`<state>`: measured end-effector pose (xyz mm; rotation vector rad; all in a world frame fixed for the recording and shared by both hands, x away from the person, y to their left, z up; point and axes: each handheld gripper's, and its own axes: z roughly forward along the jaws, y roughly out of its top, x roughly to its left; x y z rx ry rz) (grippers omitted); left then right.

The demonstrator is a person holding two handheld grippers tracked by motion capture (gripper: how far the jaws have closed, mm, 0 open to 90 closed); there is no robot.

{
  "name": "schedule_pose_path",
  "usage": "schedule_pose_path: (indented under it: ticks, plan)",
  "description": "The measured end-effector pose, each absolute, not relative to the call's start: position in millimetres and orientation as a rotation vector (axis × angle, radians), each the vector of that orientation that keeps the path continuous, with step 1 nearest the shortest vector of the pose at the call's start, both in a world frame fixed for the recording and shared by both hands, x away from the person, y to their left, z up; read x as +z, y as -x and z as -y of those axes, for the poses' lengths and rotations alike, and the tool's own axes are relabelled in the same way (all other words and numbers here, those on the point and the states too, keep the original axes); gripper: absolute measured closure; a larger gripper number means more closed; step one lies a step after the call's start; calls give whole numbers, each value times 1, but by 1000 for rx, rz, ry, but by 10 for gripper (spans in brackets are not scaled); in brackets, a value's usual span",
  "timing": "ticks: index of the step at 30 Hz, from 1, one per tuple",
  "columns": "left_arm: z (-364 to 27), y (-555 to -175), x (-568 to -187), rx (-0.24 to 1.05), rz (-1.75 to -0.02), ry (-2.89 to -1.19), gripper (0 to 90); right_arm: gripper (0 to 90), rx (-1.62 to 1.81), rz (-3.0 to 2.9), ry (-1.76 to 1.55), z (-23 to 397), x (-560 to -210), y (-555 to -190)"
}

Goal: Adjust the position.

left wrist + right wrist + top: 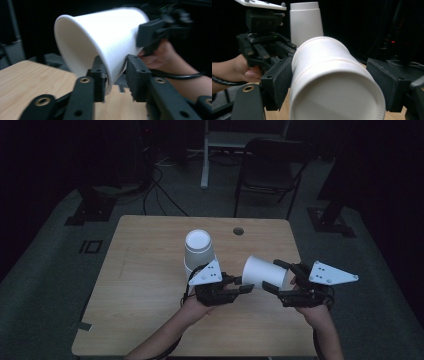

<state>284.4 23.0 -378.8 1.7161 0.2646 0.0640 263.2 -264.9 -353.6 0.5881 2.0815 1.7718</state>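
Cups number at least two, both white: one cup is held on its side in the air between the two grippers, and a stack of upturned cups stands on the table just beyond the left gripper; how many cups are nested in that stack cannot be told, though a second rim is seen at its foot. Two grippers are counted, one in each hand.

The sideways cup is seen with its base toward the right gripper and its open mouth toward the left gripper. In the right gripper view, the cup is seen bottom-first between the two black pads; the left pad is pressed against its wall, while contact at the right pad cannot be made out for certain. The cup is borne clear of the table by this grip.

In the left gripper view, the rim of the cup is straddled by the jaws, one pad inside the mouth and one outside against the wall. These jaws are drawn narrow, with only the thin wall between them; the inner pad is at the rim, and a slight gap may remain at the outer one.

The stack is seen behind the left gripper in the right gripper view.
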Motion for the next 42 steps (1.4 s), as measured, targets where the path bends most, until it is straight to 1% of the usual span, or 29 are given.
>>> schedule_pose_path:
  ticks: [1,6,10,15,20,25,27,28,31,42]
  plan:
    - [-24,-285,-379,45,-246,-1711,756,217,1772,-2085,-586,265,-354,-263]
    - [-23,-283,-378,17,-199,-1728,796,209,1793,-2119,-561,268,-354,-263]
    - [-20,-278,-376,0,-148,-1750,848,163,1802,-2182,-560,268,-356,-265]
    - [-18,-277,-378,-3,-133,-1772,870,125,1785,-2209,-559,266,-360,-267]
    - [-18,-279,-381,-28,-136,-1797,871,127,1748,-2215,-558,266,-360,-267]
    - [-17,-279,-380,-4,-158,-1834,871,135,1722,-2216,-586,272,-360,-267]
    - [-17,-280,-380,-13,-161,-1833,872,148,1709,-2219,-583,272,-361,-267]
    - [-18,-282,-378,-21,-175,-1827,872,170,1702,-2235,-579,272,-363,-267]
    - [-18,-282,-377,-20,-184,-1818,871,172,1651,-2266,-578,270,-370,-266]
    - [-17,-284,-373,-28,-199,-1811,869,174,1646,-2303,-590,268,-383,-267]
